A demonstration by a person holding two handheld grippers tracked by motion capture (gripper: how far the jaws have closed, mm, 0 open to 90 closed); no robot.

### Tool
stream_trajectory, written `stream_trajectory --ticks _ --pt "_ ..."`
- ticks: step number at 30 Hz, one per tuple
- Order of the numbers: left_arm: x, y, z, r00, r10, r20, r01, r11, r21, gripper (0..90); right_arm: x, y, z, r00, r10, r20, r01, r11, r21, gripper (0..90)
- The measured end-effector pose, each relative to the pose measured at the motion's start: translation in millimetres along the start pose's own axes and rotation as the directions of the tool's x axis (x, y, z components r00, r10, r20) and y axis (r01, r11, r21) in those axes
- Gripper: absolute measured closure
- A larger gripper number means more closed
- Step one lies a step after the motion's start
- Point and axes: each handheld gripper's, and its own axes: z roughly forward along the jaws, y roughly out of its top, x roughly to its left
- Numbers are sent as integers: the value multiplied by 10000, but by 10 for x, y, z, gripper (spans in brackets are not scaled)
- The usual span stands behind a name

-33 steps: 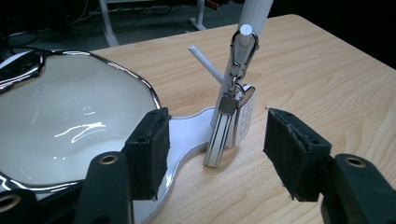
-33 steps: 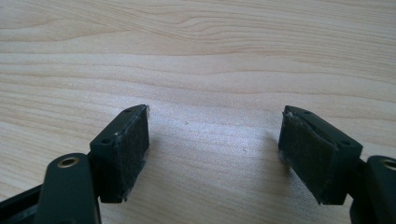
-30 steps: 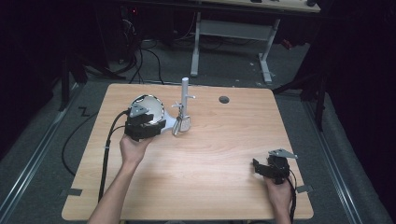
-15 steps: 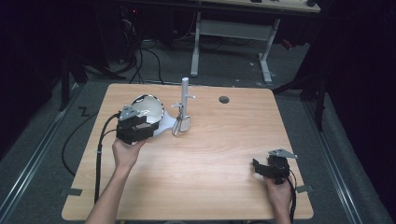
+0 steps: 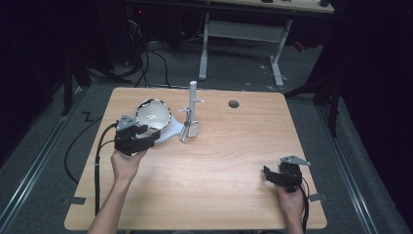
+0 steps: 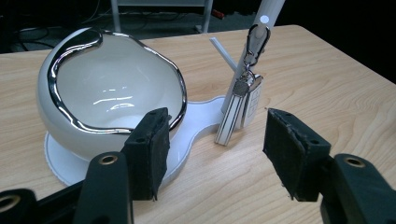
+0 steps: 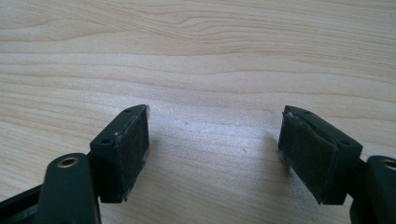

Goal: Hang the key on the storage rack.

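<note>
A white bowl with a chrome rim (image 5: 153, 114) (image 6: 112, 93) sits on a white stand base (image 5: 171, 132) (image 6: 196, 116) at the table's far left. From the base rises a white post (image 5: 193, 100) (image 6: 264, 23), and a bunch of keys with a flat fob (image 5: 190, 129) (image 6: 240, 109) hangs from its peg. My left gripper (image 5: 152, 137) (image 6: 212, 154) is open, just in front of the bowl and pointing at the keys, holding nothing. My right gripper (image 5: 268, 175) (image 7: 215, 149) is open and low over bare wood at the near right.
The wooden table (image 5: 224, 161) has a round cable hole (image 5: 234, 104) near its far edge. A black cable (image 5: 97, 165) trails from the left gripper off the table's left side. Beyond the far edge a desk frame (image 5: 243, 34) stands on a dark floor.
My left gripper has drawn back from the bowl toward the near left of the table. The right gripper has stayed where it was.
</note>
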Motion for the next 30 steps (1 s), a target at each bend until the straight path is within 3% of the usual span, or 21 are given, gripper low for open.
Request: stream_trajectory --ticks 11,30 --pt "32 -79 -128 10000 -67 -55 67 10000 5 408 0 0 0 10000 1 1 -1 10000 2 246" --pt "117 -323 -330 9984 -517 -241 515 9986 -91 408 1 0 0 10000 8 4 -8 10000 1 246"
